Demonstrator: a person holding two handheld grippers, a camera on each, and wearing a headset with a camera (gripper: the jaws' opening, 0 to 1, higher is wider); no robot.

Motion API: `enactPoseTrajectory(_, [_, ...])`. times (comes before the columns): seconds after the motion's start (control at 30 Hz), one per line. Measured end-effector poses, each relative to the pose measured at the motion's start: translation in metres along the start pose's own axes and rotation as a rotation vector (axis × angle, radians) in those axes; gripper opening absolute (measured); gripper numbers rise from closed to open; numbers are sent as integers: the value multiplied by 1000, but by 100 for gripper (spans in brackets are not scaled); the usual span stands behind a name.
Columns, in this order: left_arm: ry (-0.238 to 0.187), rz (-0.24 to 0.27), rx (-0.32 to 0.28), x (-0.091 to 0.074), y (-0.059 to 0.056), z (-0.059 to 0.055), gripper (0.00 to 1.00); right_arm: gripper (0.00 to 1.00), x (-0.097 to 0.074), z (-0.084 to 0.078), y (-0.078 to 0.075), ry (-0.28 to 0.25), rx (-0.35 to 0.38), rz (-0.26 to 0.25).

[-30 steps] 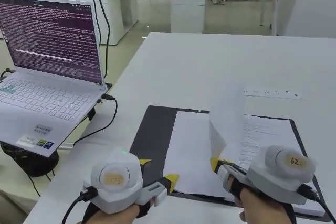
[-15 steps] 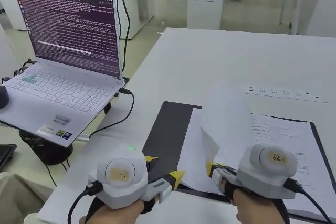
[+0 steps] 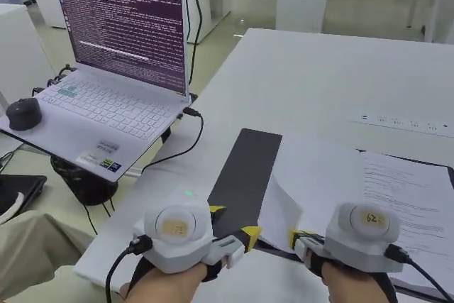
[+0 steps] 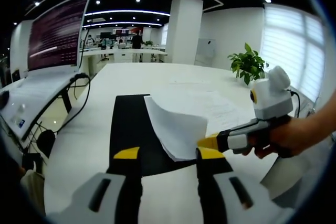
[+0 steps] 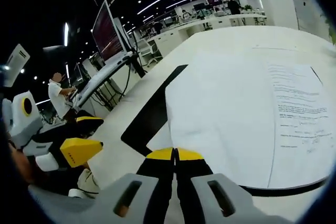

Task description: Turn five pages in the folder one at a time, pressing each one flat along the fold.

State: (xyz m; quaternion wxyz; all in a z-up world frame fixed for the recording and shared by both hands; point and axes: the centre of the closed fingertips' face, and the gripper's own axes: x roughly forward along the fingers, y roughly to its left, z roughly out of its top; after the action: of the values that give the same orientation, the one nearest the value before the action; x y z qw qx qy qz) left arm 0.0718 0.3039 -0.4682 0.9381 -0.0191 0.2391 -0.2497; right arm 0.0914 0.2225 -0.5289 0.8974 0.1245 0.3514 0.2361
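A black folder (image 3: pixel 245 168) lies open on the white table, with a printed page (image 3: pixel 411 204) on its right side. My right gripper (image 3: pixel 293 238) is shut on the near edge of a blank page (image 3: pixel 319 175), which arches low over the fold toward the left. In the right gripper view the jaws (image 5: pixel 175 154) meet on that page (image 5: pixel 220 114). My left gripper (image 3: pixel 233 223) hovers open at the folder's near left corner, touching nothing. The left gripper view has its open jaws (image 4: pixel 168 153) framing the lifted page (image 4: pixel 176 129) and the right gripper (image 4: pixel 210 141).
An open laptop (image 3: pixel 120 54) sits on a stand to the left, with a black mouse (image 3: pixel 25 113) beside it and a cable (image 3: pixel 177 150) trailing toward the table. A white power strip (image 3: pixel 411 124) lies at the far right. The table edge runs just under both grippers.
The page stood nearly upright earlier; my right gripper has carried it left and down, so it now arches low. The left gripper stays open. The head camera has swung left.
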Motion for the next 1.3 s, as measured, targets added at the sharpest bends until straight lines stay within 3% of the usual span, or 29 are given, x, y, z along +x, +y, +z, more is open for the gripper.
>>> enactPoseTrajectory(0.4, [27, 14, -12, -5, 3, -11, 40, 0, 20, -20, -10, 65, -74, -2])
enactPoseTrajectory(0.5, [35, 14, -2, -6, 3, -12, 41, 1, 22, -22, -9, 60, -76, 9])
enactPoseTrajectory(0.7, [50, 19, 9, -5, 4, -15, 41, 5, 24, -21, -3, 43, -189, 48])
enactPoseTrajectory(0.83, [58, 11, 20, -1, 2, -14, 41, 11, 22, -23, 0, 35, -219, 75])
enactPoseTrajectory(1.07, [60, -22, 54, 16, -7, -4, 40, 21, 10, -22, 3, -8, -120, 149])
enactPoseTrajectory(1.3, [81, -74, 106, 47, -23, -2, 39, 14, -20, -4, -22, -105, -18, 111])
